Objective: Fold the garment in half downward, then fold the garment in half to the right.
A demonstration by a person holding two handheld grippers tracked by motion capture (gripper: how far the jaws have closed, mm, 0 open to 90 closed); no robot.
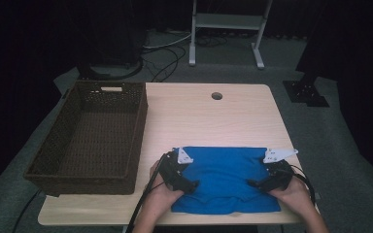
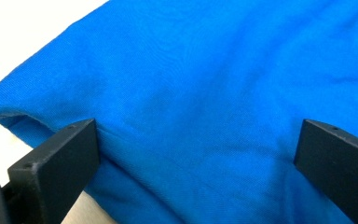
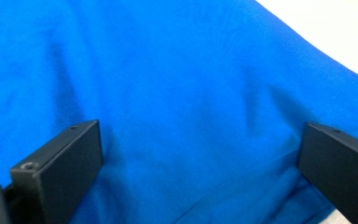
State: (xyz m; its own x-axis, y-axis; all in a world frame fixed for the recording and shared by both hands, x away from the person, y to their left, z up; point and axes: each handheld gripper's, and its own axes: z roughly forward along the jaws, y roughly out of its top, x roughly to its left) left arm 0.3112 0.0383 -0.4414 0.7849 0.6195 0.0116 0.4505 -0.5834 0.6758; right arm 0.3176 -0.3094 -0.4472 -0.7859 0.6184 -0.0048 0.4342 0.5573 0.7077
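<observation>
Lit table, dark surroundings, gripper views soft.

Left gripper sits low over the blue cloth, jaws spread wide apart, one black jaw at each bottom corner of the view, cloth spanning the whole gap between them. The left-hand jaw rests right at the cloth's folded edge, where a layered hem shows just beside it. Soft creases run across the cloth above the jaws. Pale surface shows beyond the cloth's upper-left edge and under its lower-left corner.
</observation>
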